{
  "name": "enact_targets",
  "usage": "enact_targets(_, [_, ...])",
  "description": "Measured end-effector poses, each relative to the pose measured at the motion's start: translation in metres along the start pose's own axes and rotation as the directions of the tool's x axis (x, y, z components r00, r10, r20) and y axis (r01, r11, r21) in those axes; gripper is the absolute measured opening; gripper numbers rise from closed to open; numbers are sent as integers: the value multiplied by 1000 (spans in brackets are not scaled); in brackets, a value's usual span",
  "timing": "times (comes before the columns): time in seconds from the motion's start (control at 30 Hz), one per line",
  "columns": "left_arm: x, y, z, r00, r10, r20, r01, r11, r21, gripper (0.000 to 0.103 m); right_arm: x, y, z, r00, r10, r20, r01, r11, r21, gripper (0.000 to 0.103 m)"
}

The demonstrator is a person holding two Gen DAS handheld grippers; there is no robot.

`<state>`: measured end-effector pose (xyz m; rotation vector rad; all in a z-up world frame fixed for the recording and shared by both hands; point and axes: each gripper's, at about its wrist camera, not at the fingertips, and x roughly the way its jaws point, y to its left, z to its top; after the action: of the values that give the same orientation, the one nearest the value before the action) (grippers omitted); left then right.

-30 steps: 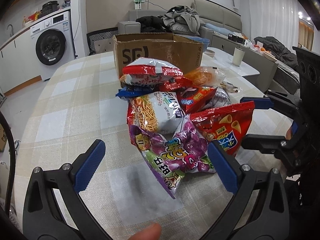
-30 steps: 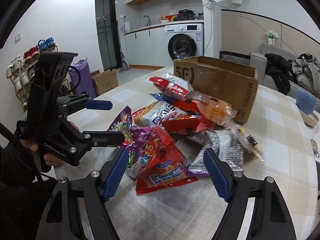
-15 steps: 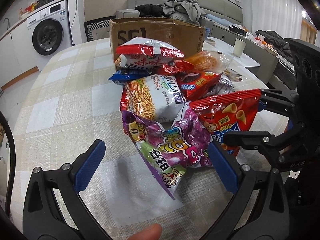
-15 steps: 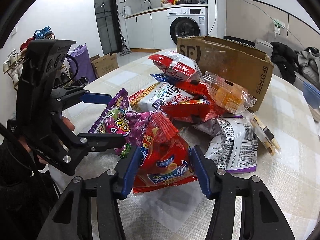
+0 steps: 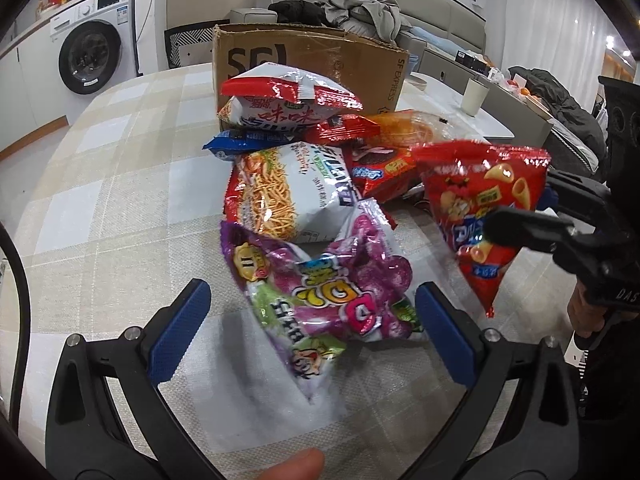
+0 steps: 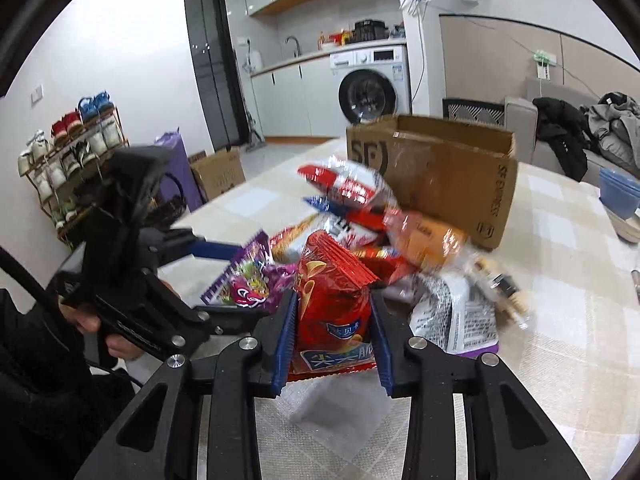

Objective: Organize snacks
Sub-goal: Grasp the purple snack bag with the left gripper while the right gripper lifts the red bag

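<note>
Right tongs (image 6: 332,344) clench one red snack bag (image 6: 334,312); left tongs (image 5: 308,334) gape, released — one cardboard box (image 5: 312,64) reads "SF EXPRESS".

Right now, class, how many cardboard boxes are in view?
2: one open box on the table behind the snack pile, one smaller box on the floor by the shoe rack. Others may be hidden.

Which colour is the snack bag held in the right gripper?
Red, with a blue label band; the snack bag shows best in the right wrist view.
</note>
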<state>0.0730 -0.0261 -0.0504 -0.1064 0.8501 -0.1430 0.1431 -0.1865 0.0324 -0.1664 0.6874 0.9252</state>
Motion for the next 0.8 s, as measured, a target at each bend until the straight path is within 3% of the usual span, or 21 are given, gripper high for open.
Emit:
enact_targets(0.33, [32,-5,18,997,19,-72,-22,999,-37,101,-28,-3,3,998,-29,57,28,999,15,35])
enact_targets(0.4, [36,-4,21,997,-10,-79,6,998,-54,95,-29,-4,4,997,-31,65,30,999,19,35])
enact_targets(0.47, [37,-5,23,996,-28,-82,24,999,-47,78,-31,-4,4,997,-31,67,29,999,23,35])
enact_targets(0.57, [37,-11,25,997,-36,-70,35,999,-18,62,-32,-4,4,997,-34,75,33,999,22,35])
enact_targets(0.8, [35,-26,20,999,-36,-36,37,999,28,48,-39,-8,5,993,-51,107,48,998,34,35])
